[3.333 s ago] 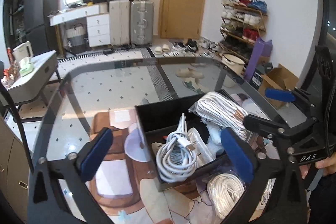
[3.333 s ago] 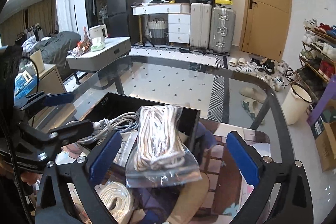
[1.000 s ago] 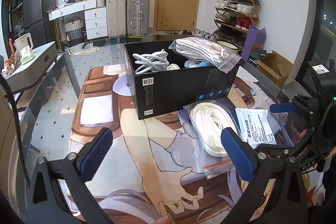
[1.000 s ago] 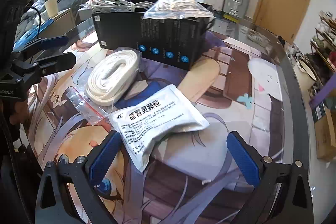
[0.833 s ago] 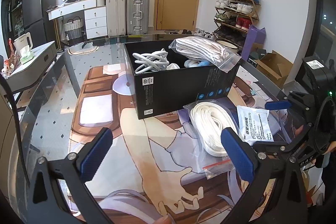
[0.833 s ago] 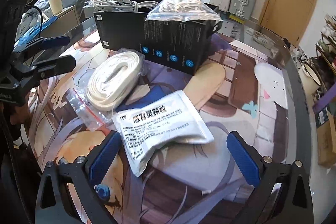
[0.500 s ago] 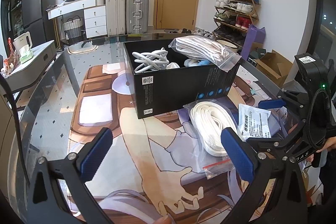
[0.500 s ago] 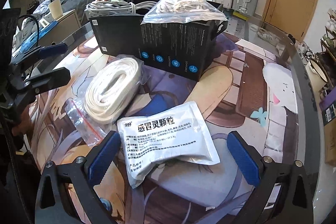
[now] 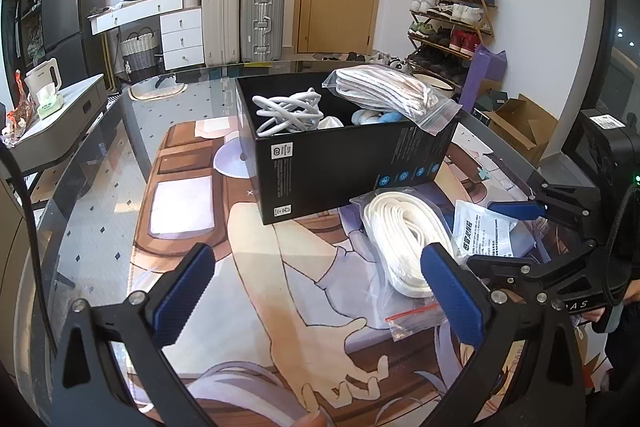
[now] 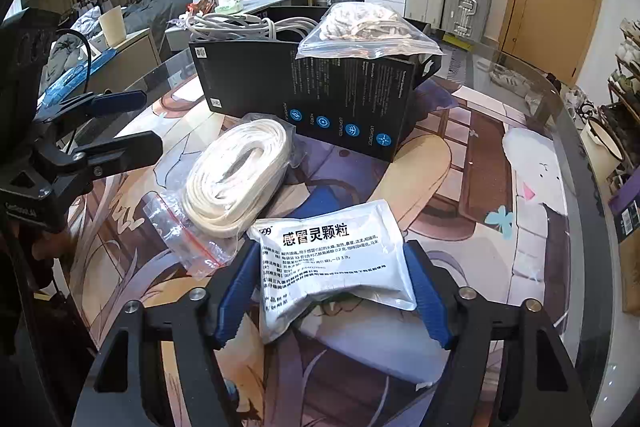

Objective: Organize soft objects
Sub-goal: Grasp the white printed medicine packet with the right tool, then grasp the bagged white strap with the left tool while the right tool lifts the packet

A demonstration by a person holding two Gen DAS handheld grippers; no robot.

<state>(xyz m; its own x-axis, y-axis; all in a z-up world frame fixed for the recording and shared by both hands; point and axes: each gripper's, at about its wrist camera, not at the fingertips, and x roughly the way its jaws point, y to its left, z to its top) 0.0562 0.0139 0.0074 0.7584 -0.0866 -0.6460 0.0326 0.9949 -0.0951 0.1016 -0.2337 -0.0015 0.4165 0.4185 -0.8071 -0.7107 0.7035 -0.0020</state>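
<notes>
A white medicine pouch point(image 10: 336, 263) with black print lies on the mat; it also shows in the left wrist view point(image 9: 484, 233). My right gripper point(image 10: 332, 291) has closed in on it, a blue pad against each side. A bagged coil of white rope point(image 10: 240, 179) lies just left of the pouch and shows in the left wrist view point(image 9: 404, 247). A black box point(image 9: 344, 159) behind holds white cables point(image 9: 292, 111) and another bagged rope bundle point(image 9: 392, 95). My left gripper point(image 9: 320, 291) is open and empty above the mat.
The glass table point(image 9: 100, 187) carries a printed mat point(image 9: 280, 287). Its curved edge point(image 10: 576, 147) runs along the right. Suitcases point(image 9: 244, 19), a desk, a shoe rack point(image 9: 452, 23) and a door stand beyond the table.
My right gripper has moved forward and its jaws have narrowed from wide open onto the medicine pouch. The left gripper has stayed almost still and open.
</notes>
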